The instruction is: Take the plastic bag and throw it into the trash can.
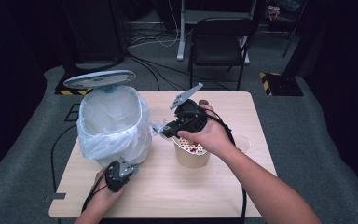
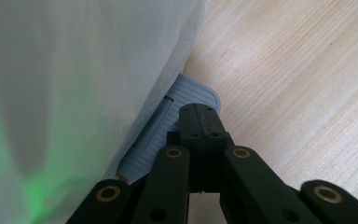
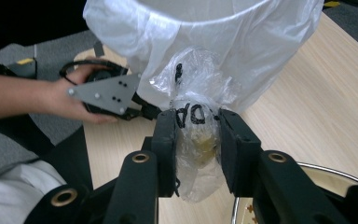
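Note:
A small pedal bin [image 1: 114, 123] lined with a white bag stands at the table's left, its grey lid [image 1: 100, 79] raised. My left gripper [image 1: 122, 165] is shut, and its tips [image 2: 198, 121] press down on the bin's ribbed grey pedal [image 2: 191, 93]. My right gripper [image 1: 164, 130] is shut on a crumpled clear plastic bag [image 3: 196, 88] with black lettering and something yellowish inside. It holds the bag just beside the bin's liner [image 3: 242, 42], below the rim. The left gripper [image 3: 147, 112] also shows at the bin's foot in the right gripper view.
A beige bowl [image 1: 191, 157] with red bits inside stands under my right hand, its rim [image 3: 326, 170] close to the right jaws. A clear plastic cup [image 1: 244, 142] sits to its right. A black chair [image 1: 219, 42] stands beyond the table.

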